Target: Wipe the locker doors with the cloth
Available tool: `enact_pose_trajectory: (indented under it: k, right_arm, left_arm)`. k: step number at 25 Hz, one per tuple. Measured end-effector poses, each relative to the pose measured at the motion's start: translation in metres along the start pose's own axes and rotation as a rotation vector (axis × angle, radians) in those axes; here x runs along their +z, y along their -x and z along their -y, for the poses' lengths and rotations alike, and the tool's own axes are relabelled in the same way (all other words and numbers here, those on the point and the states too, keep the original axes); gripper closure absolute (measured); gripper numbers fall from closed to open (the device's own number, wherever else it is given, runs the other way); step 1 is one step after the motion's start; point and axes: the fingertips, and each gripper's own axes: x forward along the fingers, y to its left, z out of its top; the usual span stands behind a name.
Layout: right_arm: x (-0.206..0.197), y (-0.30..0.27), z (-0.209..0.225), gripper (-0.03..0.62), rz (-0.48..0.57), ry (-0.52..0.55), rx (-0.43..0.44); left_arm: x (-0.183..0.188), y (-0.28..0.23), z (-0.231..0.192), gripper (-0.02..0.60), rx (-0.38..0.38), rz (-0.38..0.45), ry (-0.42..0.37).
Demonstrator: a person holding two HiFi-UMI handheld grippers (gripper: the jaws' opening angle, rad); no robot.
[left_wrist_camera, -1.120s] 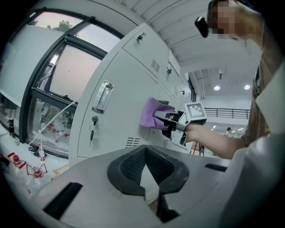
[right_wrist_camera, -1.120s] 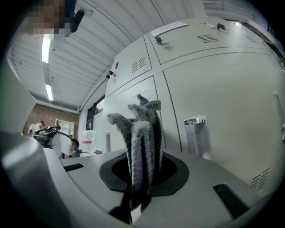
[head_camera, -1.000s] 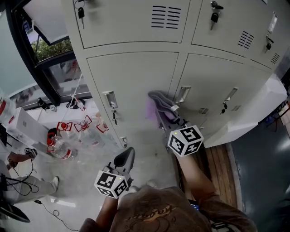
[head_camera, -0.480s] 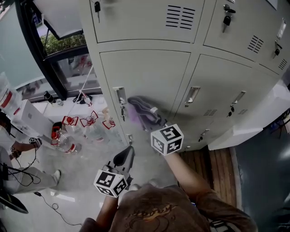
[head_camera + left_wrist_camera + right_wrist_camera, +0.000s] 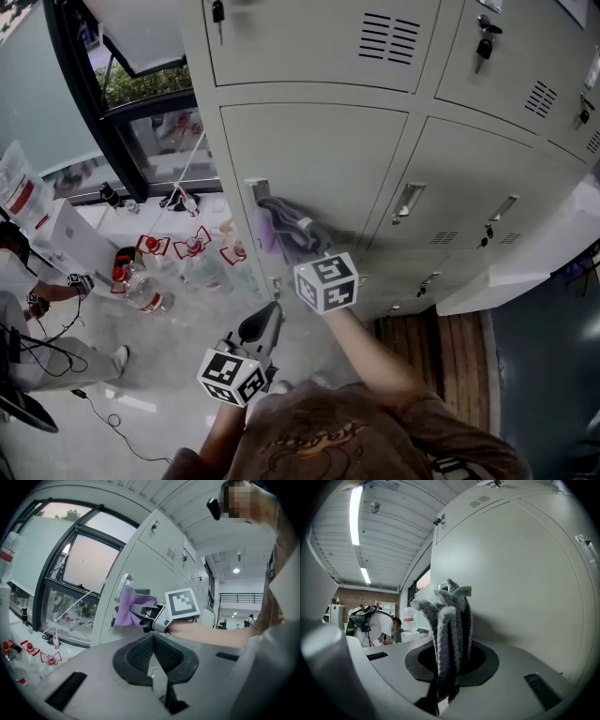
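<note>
A grey and purple cloth is bunched in my right gripper, which is shut on it and presses it against the lower left locker door, beside the door's handle. The right gripper view shows the folded cloth upright between the jaws of the right gripper, with the pale door close on the right. My left gripper hangs lower, away from the lockers, shut and empty. From the left gripper I see the cloth on the door.
More beige locker doors run to the right and above, with keys hanging in locks. Several water bottles lie on the floor by a window at left. A seated person is at far left. Wooden planks lie at the lockers' base.
My right gripper has carried the cloth leftward across the lower door, from the seam between the two lower doors to the handle at its left edge. The left gripper has stayed put.
</note>
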Motion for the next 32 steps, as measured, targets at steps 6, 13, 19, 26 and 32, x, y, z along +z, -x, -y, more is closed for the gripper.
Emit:
enact_pose_trajectory:
  k: [6,13,19,26,32]
  right_arm:
    - [0.0,0.001,0.008,0.539,0.001,0.043,-0.04]
    - [0.003,0.024,0.043,0.539,0.004,0.065,-0.112]
    - [0.003,0.05,0.074,0.539,0.008,0.062,-0.173]
    - [0.005,0.082,0.109,0.539,0.024,0.041,-0.252]
    - [0.003,0.107,0.136,0.539,0.026,0.022,-0.314]
  left_arm:
    - [0.0,-0.003,0.0,0.578,-0.006,-0.003,0.0]
    - [-0.002,-0.009,0.0,0.578,-0.021,-0.012,0.004]
    - [-0.003,-0.019,0.008,0.578,-0.056,-0.023,0.001]
    - [-0.004,-0.024,0.012,0.578,-0.072,-0.032,-0.006]
    - [-0.006,-0.025,0.012,0.578,-0.073,-0.043,-0.006]
